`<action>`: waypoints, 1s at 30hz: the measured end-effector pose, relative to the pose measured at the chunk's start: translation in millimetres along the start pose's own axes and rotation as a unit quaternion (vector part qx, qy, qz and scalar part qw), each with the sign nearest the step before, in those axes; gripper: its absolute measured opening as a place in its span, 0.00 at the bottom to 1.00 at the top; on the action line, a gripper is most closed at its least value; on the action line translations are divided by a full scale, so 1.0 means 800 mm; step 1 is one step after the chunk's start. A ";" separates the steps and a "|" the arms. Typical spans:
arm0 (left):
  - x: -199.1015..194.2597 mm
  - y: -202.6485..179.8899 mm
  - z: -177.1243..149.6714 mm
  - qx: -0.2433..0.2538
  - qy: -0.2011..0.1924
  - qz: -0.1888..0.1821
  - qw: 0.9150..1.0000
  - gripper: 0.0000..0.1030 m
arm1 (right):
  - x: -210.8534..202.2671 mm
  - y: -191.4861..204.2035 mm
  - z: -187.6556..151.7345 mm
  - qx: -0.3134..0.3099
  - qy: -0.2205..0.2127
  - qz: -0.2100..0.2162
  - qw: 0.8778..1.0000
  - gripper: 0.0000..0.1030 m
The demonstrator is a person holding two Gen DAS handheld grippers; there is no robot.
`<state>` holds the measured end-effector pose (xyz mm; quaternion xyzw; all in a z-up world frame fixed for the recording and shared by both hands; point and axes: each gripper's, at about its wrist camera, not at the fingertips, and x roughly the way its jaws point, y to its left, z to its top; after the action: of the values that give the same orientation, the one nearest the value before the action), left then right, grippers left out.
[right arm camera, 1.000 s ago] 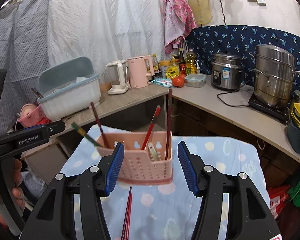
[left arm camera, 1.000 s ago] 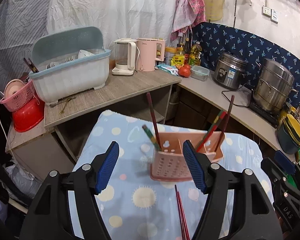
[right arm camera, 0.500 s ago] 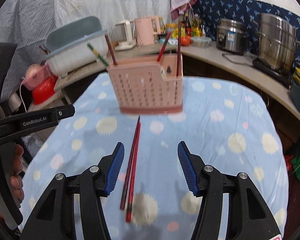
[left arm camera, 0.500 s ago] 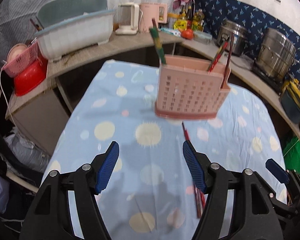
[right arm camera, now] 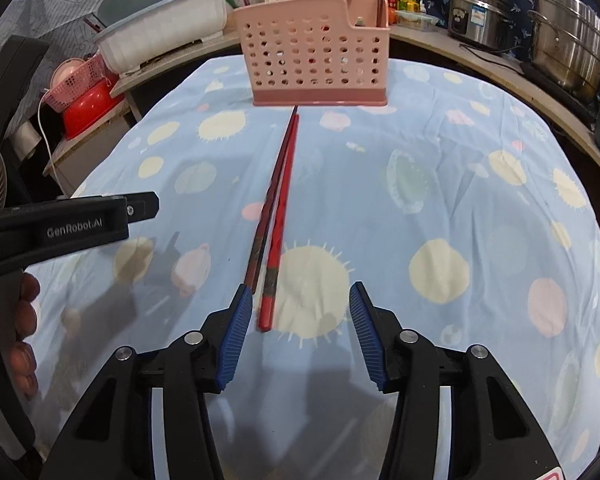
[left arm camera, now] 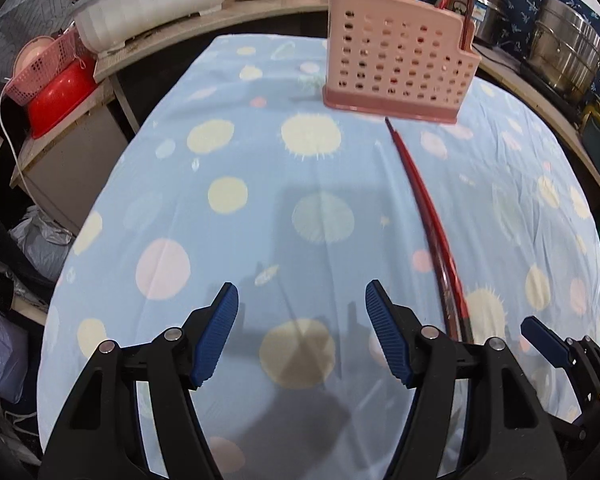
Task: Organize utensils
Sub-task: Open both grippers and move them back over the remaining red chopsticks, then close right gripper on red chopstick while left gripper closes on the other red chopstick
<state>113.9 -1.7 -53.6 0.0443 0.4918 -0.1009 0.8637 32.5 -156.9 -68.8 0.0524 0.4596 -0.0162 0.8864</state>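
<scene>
- A pair of red chopsticks (right arm camera: 278,204) is seen lying side by side on the table (right arm camera: 440,184), which is covered by a light blue cloth printed with pale yellow, pink and green dots.
- Their thin tips are pointed at the base of a pink perforated utensil holder (right arm camera: 314,60) near the far edge of the table; their thicker, dark-banded ends are laid toward the near edge.
- More chopsticks, red, dark and green, are stood upright in the holder.
- The right gripper (right arm camera: 300,320) is held low over the thick ends, its blue pads closing, with the chopstick ends just inside the left pad and not yet pressed.
- The left gripper (left arm camera: 302,334) is held apart, empty, over bare cloth, with the chopsticks (left arm camera: 428,216) to its right.
</scene>
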 end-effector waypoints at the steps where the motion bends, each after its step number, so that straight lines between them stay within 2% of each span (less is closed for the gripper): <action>1: 0.002 0.000 -0.005 0.001 0.003 0.000 1.000 0.61 | 0.002 0.002 -0.001 -0.002 0.002 0.001 1.000 0.44; 8: 0.011 0.001 -0.022 0.003 0.020 0.005 1.000 0.61 | 0.022 0.010 -0.005 -0.009 0.016 -0.001 1.000 0.34; 14: 0.013 0.002 -0.023 0.003 0.022 0.004 1.000 0.61 | 0.027 0.010 0.001 -0.013 0.009 -0.007 1.000 0.27; 20: 0.011 -0.001 -0.023 0.008 0.019 -0.001 1.000 0.61 | 0.029 0.003 0.003 -0.008 0.006 -0.011 1.000 0.08; 25: 0.009 -0.015 -0.023 0.018 0.021 -0.015 1.000 0.61 | 0.025 -0.015 0.001 0.010 0.005 -0.017 1.000 0.07; 30: 0.011 -0.042 -0.021 0.026 0.030 -0.054 0.998 0.61 | 0.018 -0.039 -0.006 0.028 0.007 -0.025 0.999 0.07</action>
<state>96.7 -32.9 -69.1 0.0428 0.5165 -0.1591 0.8403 34.7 -187.4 -85.6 0.0658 0.4662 -0.0515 0.8807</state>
